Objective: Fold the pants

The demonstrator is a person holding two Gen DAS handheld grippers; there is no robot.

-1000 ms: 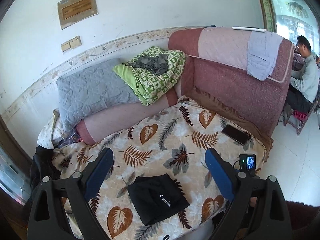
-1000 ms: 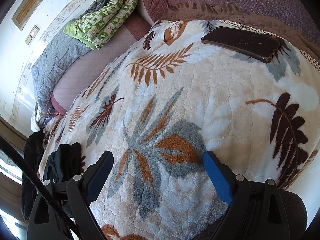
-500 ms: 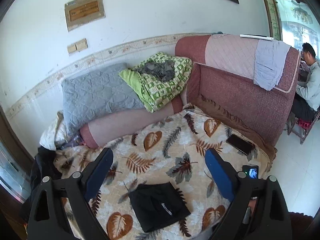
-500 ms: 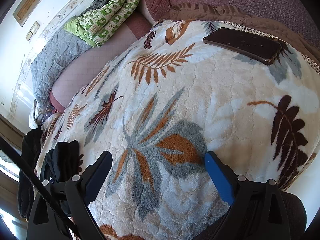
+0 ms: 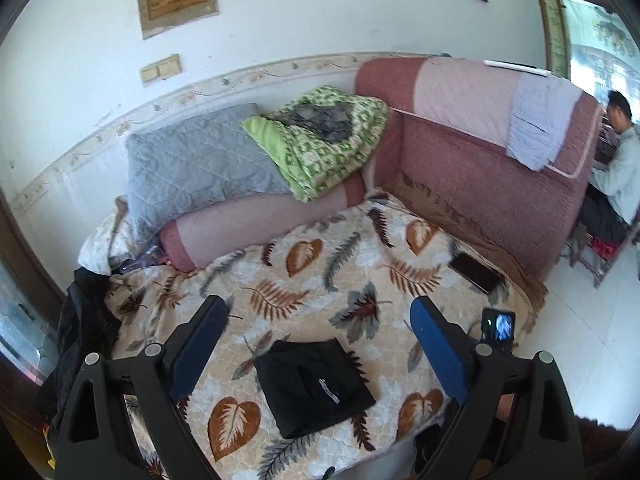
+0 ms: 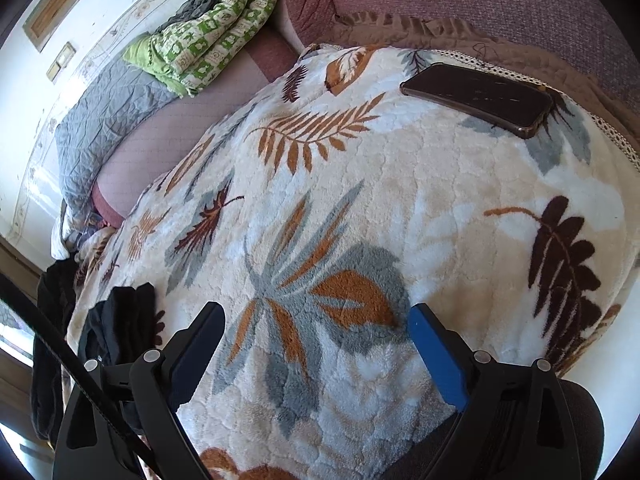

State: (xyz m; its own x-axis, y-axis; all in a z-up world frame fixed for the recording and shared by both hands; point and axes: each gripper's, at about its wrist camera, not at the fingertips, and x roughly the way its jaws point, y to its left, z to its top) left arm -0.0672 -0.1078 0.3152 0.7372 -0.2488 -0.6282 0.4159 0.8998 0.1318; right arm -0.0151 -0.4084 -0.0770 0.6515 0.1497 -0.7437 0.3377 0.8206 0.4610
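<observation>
While the black pants (image 5: 314, 386) lie folded into a flat rectangle near the front edge of the leaf-patterned blanket (image 5: 304, 280), nothing touches them. The left gripper (image 5: 318, 340) hangs above them with its jaws wide apart and empty. The right gripper (image 6: 316, 344) is low over the blanket to the right of the pants, jaws also spread and holding nothing. A dark phone (image 6: 478, 98) rests near the blanket's right edge, well apart from the pants.
</observation>
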